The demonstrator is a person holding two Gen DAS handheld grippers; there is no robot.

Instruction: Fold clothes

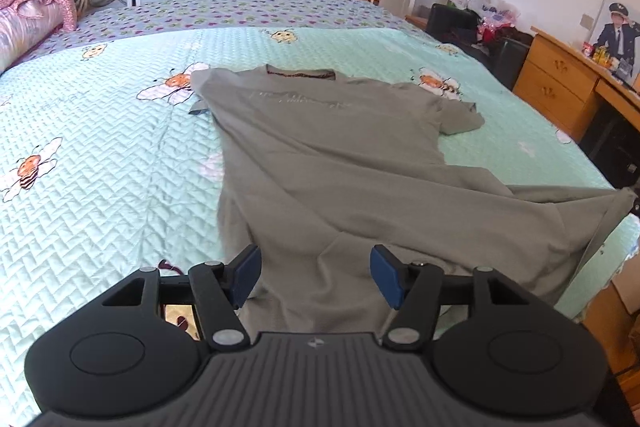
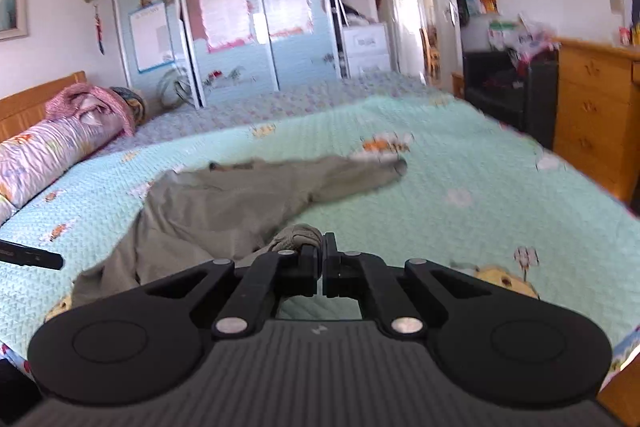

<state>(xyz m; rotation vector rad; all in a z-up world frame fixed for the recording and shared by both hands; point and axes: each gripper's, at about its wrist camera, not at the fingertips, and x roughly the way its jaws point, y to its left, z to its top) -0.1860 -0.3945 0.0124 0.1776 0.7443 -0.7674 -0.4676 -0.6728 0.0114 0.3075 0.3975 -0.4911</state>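
A grey T-shirt (image 1: 320,155) lies on the bed (image 1: 100,147). The left tongs (image 1: 316,275) stand released above its hem; the right tongs (image 2: 322,251) pinch its corner.

A grey-olive T-shirt (image 1: 320,155) is being laid out on the mint quilted bedspread (image 1: 100,155), collar at the far end, faint lettering across the chest. One short sleeve is lying flat at the right, the other is partly tucked under. The near hem is being pulled sideways, bunched and creased.
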